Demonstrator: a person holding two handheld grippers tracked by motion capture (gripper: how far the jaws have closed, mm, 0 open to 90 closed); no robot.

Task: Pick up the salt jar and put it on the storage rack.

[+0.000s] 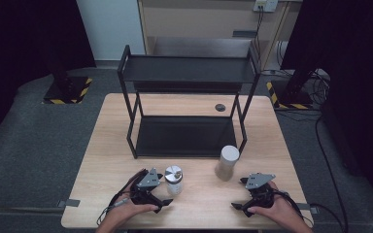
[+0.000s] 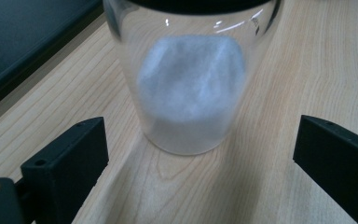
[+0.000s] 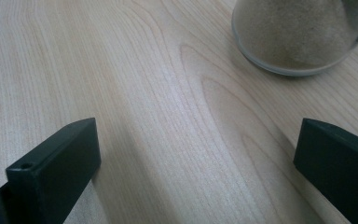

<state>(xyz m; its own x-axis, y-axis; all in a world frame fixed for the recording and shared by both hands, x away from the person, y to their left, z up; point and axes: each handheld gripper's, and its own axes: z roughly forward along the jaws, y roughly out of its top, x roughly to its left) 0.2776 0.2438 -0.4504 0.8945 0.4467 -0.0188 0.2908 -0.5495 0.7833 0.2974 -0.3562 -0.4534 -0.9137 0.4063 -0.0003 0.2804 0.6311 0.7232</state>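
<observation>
We line up the left hand-held gripper (image 1: 163,193) on the glass jar (image 1: 174,180).
Both jaws stand apart; the right hand-held gripper (image 1: 243,192), near the tall canister (image 1: 227,162), is apart too. We should center the jar, then close gently.

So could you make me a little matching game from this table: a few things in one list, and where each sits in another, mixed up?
Things:
1. clear jar of white powder
2. jar of tan powder
3. black two-tier rack
4. right gripper

Places or states:
A. at the back of the table, both shelves bare
B. just ahead of the left gripper, between its open jaws' line
C. near the rack's front right leg
D. open, over bare wood at the table's front right

Pairs: 1-B, 2-C, 3-A, 4-D
</observation>
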